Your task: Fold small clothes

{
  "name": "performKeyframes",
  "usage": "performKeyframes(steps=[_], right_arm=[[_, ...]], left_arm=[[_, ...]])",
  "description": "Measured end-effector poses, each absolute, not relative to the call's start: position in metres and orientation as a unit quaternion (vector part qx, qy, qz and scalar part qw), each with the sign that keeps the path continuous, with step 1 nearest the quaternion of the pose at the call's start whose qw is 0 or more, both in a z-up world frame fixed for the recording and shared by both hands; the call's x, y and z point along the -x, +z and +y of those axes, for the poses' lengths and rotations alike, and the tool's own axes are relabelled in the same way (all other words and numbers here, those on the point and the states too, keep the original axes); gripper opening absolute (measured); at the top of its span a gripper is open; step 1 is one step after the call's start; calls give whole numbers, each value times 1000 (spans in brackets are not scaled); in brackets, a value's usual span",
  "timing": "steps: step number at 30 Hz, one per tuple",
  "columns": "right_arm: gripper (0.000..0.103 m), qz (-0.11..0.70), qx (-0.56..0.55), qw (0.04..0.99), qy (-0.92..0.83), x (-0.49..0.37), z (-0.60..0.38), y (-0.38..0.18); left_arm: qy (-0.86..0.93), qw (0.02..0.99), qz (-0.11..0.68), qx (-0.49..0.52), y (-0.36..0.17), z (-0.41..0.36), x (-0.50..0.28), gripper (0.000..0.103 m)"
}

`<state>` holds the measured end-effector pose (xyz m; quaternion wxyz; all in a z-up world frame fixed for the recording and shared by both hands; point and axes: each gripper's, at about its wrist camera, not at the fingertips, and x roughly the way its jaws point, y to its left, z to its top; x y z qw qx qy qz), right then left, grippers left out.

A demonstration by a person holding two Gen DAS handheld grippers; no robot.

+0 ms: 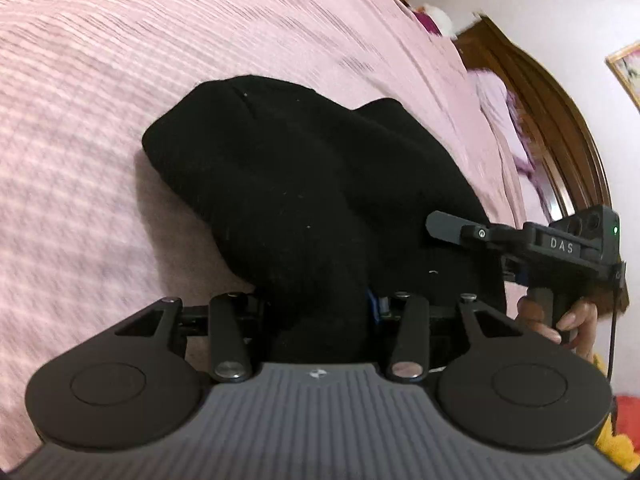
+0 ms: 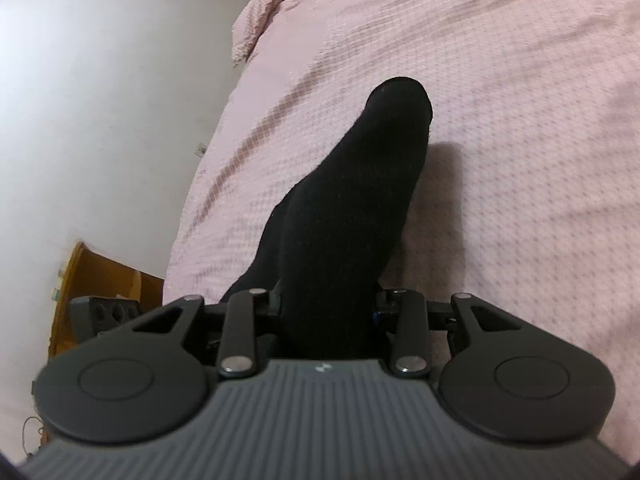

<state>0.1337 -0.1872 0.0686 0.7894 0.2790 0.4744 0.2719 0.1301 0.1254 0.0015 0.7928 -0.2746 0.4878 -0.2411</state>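
Note:
A black sock (image 1: 304,184) lies on the pink bedspread (image 1: 120,80), its near end lifted. In the left wrist view my left gripper (image 1: 320,316) is shut on that near end, and the cloth bunches between the jaws and hides the fingertips. At the right, a hand holds my right gripper (image 1: 452,232), whose finger reaches into the same sock's right edge. In the right wrist view the sock (image 2: 360,184) stretches away to a rounded toe end resting on the bedspread (image 2: 500,140). My right gripper (image 2: 328,312) is shut on its near part.
A wooden headboard (image 1: 560,120) with lilac pillows (image 1: 496,108) stands at the far right. The bed's edge (image 2: 208,152) drops to a pale floor (image 2: 100,120), with wooden furniture (image 2: 100,272) below. Yellow and red items (image 1: 624,432) sit at the lower right.

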Motion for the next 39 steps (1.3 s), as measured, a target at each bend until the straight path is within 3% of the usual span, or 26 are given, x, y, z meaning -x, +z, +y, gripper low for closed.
performKeyframes(steps=[9,15,27,34,39], right_arm=[[38,485,-287,795,224,-78,-238,37],[46,476,-269,812,205,-78,-232,14],[50,481,-236,828,163,-94,-225,47],[59,478,-230,832,164,-99,-224,18],[60,470,-233,834,173,-87,-233,24]], left_arm=[[-239,800,501,227,-12,72,-76,50],[-205,825,489,195,-11,41,-56,53],[-148,863,453,171,8,39,-60,53],[-134,854,468,183,-7,44,-73,67],[-125,865,462,152,-2,44,-67,69]])
